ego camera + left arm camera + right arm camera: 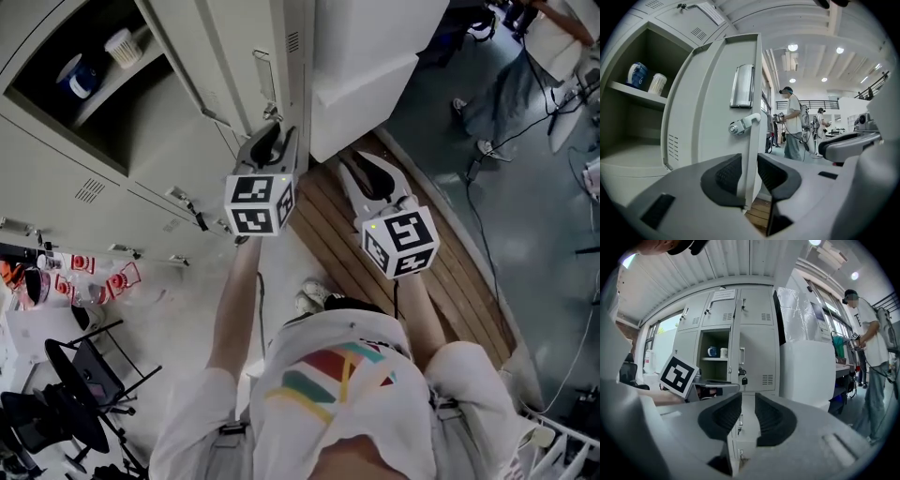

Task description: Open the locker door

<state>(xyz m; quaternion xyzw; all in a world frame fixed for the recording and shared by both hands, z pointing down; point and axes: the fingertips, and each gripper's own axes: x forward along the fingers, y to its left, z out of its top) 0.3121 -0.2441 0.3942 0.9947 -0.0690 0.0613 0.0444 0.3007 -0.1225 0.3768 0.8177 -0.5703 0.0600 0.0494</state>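
Note:
The grey locker door [220,56] stands swung out from its open compartment [103,112], which has a blue cup [80,77] and a white cup [122,47] on its shelf. My left gripper [273,134] is at the door's free edge. In the left gripper view the door [712,117] runs between the pads of the left gripper [749,176], which are shut on that edge, below the handle [742,86] and latch [740,125]. My right gripper [373,171] hangs to the right, apart from the door. In its own view the right gripper [748,416] is open with nothing between the jaws.
A tall white cabinet [366,66] stands just right of the lockers. A wooden platform [441,272] lies under my right arm. A black chair [66,403] is at lower left, and cables [525,122] run across the floor. People [792,122] stand farther off in the hall.

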